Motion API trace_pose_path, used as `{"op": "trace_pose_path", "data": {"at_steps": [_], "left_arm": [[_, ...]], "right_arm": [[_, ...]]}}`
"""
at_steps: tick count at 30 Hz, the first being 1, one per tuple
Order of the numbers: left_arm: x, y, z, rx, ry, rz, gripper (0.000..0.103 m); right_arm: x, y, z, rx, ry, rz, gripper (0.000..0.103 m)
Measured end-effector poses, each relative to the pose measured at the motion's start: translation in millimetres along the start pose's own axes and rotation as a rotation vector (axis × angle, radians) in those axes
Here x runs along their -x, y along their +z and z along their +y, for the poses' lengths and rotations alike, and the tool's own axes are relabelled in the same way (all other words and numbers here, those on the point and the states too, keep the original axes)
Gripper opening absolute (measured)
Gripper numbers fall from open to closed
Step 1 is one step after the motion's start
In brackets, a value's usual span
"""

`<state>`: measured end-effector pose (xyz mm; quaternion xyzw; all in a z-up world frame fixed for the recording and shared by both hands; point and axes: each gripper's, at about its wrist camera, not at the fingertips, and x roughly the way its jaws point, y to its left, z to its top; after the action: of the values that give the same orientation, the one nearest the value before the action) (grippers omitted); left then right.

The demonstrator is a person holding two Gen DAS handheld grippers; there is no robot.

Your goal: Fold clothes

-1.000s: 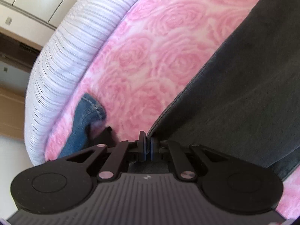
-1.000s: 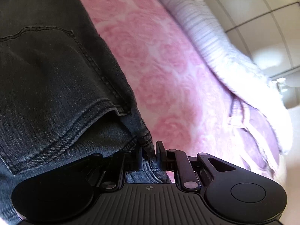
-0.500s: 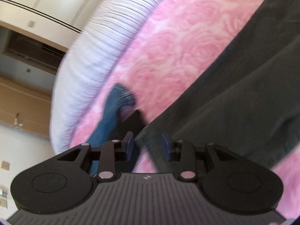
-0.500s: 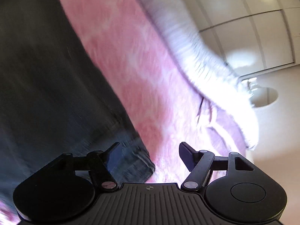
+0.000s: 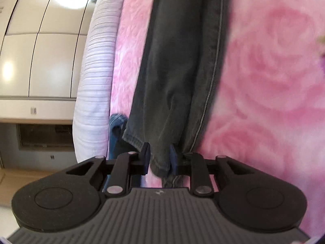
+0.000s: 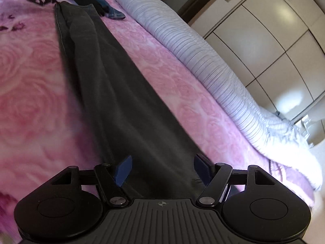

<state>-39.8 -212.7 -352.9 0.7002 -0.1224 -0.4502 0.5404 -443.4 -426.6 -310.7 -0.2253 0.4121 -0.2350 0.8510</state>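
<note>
Already halfway: dark grey jeans (image 6: 113, 93) lie folded lengthwise, legs stacked in 1 long strip on pink rose bedspread (image 6: 30, 101); crosswise folds left. Left hand-held gripper (image 5: 159, 158) angled down at hem end, jaws closing, hem between pads. Right hand-held gripper (image 6: 162, 168) tilted down over opposite end, jaws wide, denim beneath, ungripped. Blue jeans (image 6: 105, 6) wait beyond.
</note>
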Motion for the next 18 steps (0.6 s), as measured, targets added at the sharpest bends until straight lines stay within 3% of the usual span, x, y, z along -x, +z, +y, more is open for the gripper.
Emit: {"op": "trace_pose_path", "data": {"at_steps": [3, 7, 10, 13, 16, 18], "left_arm": [[-19.2, -0.7, -11.0, -0.06, -0.013, -0.011, 0.019], [-26.1, -7.8, -16.3, -0.117, 0.003, -0.039, 0.006], [-25.7, -26.1, -4.4, -0.033, 0.063, -0.031, 0.003], [-26.9, -38.8, -2.8, 0.026, 0.051, -0.006, 0.003], [-27.0, -38.9, -14.0, -0.007, 0.018, 0.007, 0.002], [-25.6, -38.6, -12.8, 0.024, 0.023, 0.018, 0.002]], "right_arm": [[-11.1, 4.5, 4.6, -0.023, -0.006, 0.024, 0.07], [-7.4, -6.5, 4.0, -0.041, -0.022, 0.059, 0.07], [-5.8, -11.7, 2.6, -0.049, -0.032, 0.071, 0.07], [-1.0, -17.1, 5.2, -0.054, -0.038, 0.078, 0.07], [0.9, -19.8, 10.7, -0.052, -0.039, 0.083, 0.07], [2.7, -21.4, 14.3, -0.044, -0.041, 0.087, 0.07]]}}
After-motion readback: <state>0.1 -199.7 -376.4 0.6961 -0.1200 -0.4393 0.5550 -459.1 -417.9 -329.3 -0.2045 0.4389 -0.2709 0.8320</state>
